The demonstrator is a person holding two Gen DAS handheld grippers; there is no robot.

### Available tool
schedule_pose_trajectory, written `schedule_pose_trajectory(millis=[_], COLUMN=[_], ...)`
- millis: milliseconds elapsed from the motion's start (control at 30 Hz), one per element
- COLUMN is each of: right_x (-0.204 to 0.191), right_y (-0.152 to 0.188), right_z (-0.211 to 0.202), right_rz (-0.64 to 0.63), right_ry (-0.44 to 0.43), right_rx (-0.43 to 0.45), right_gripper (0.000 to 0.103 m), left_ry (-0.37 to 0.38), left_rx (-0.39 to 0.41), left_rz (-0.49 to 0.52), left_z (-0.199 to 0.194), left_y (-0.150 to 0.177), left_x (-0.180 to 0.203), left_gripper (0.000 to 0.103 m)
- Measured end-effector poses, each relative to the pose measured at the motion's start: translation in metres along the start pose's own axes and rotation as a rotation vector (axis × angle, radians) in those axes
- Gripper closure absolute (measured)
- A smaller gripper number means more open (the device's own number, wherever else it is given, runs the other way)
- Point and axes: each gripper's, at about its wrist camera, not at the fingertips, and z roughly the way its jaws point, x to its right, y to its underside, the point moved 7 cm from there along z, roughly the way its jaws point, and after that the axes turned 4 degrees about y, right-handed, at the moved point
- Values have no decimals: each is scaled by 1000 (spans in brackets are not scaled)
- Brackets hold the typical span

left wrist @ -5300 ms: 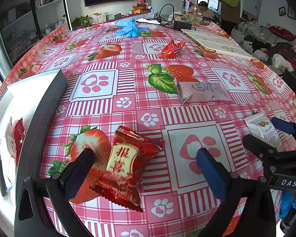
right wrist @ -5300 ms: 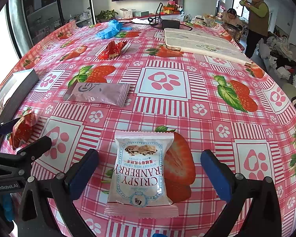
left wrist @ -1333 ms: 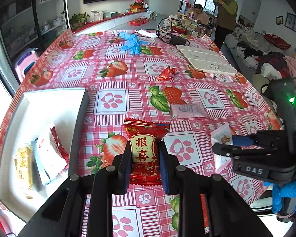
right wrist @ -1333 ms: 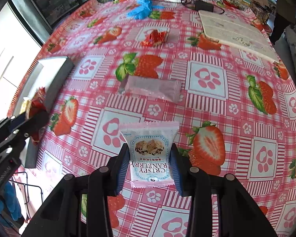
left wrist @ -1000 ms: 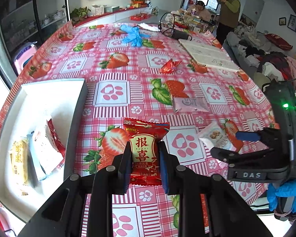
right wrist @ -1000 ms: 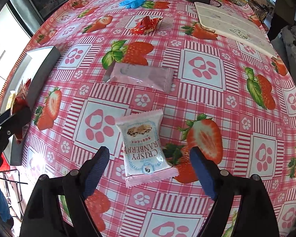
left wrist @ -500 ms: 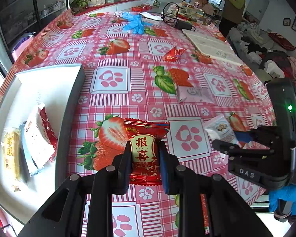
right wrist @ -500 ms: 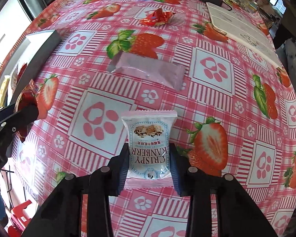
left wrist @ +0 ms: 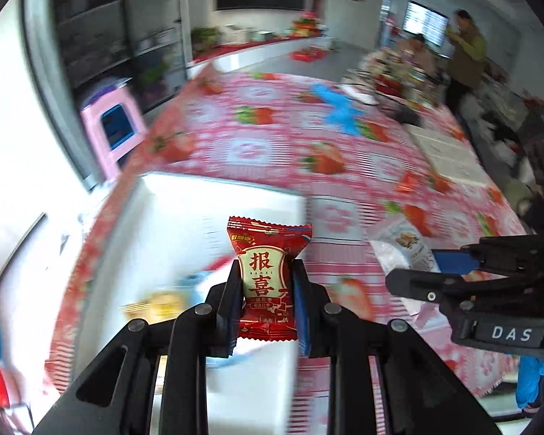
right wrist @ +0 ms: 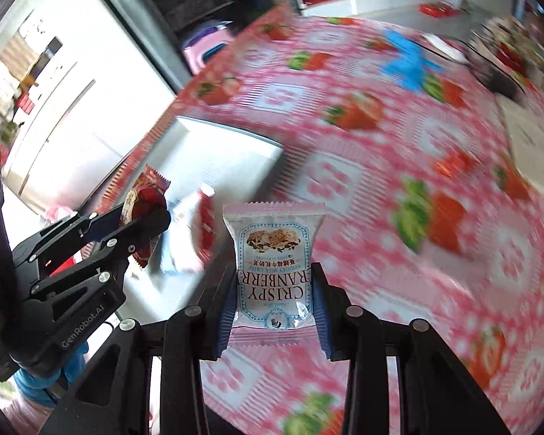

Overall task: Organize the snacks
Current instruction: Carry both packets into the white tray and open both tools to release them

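Note:
My left gripper [left wrist: 266,282] is shut on a red candy packet [left wrist: 266,272] with gold Chinese characters, held upright above the white tray [left wrist: 214,203]. My right gripper [right wrist: 273,290] is shut on a white "Crispy Cranberry" packet [right wrist: 273,253], lifted over the strawberry tablecloth [right wrist: 380,145] beside the white tray [right wrist: 228,148]. In the left wrist view the right gripper [left wrist: 431,264] shows at the right with its packet [left wrist: 402,243]. In the right wrist view the left gripper [right wrist: 141,214] shows at the left with the red packet [right wrist: 145,195]. Several blurred snacks [left wrist: 170,297] lie in the tray.
A pink stool [left wrist: 114,130] stands past the table's left edge. Blue gloves [left wrist: 339,107] and a red wrapped snack [left wrist: 409,181] lie farther back on the cloth. Two people [left wrist: 464,58] are at the far end beside a cluttered area. A white board [left wrist: 449,159] lies at the right.
Both grippers have swung left with their packets, from over the tablecloth to the tray. A second ago the right gripper stood open around its packet on the cloth; it has since shut and lifted it.

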Motion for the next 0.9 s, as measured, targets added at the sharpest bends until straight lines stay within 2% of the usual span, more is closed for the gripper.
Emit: schedule_pose_trajectory(millis=[100,300,367,400,433,467,600,700,800,900], right_x=[-30,-68,-72,-71,-66,-59,-14,46,116,178], right_y=[-22,-49,-50,-51,-51,-51,-56,-60,-60,-52], right_z=[23,65,75,78,79,78,61,46,37,38], right_rz=[-13,-35,-35,-31,-25,-17,28,111,275,466], right_ry=[-38,-78,-95,-94,-85,-69,15,120,190,195], right_rx=[-8,-39,-54,-57,-54,-44,-2,34,43,43], right_gripper=[64,63,54,48,25,8,7,7,7,7], left_ry=[-59,-79,-73,-71,-71,-74,-62,-19,55,112], left_rx=[-18,-91,-119,-123,-113,-84,-38,16,39,-2], left_rz=[-47,-97,-107,-113,-117,-116,-62,-6,57,117], left_z=[8,35,44,47,47,45,37,28,28,39], left_y=[8,30,36,38,39,38,28,18,17,28], left_x=[-37,-68,-70,-69,-67,-64,-38,-2,44,82], left_gripper=[76,75,57,35,24,24,24,23,20,20])
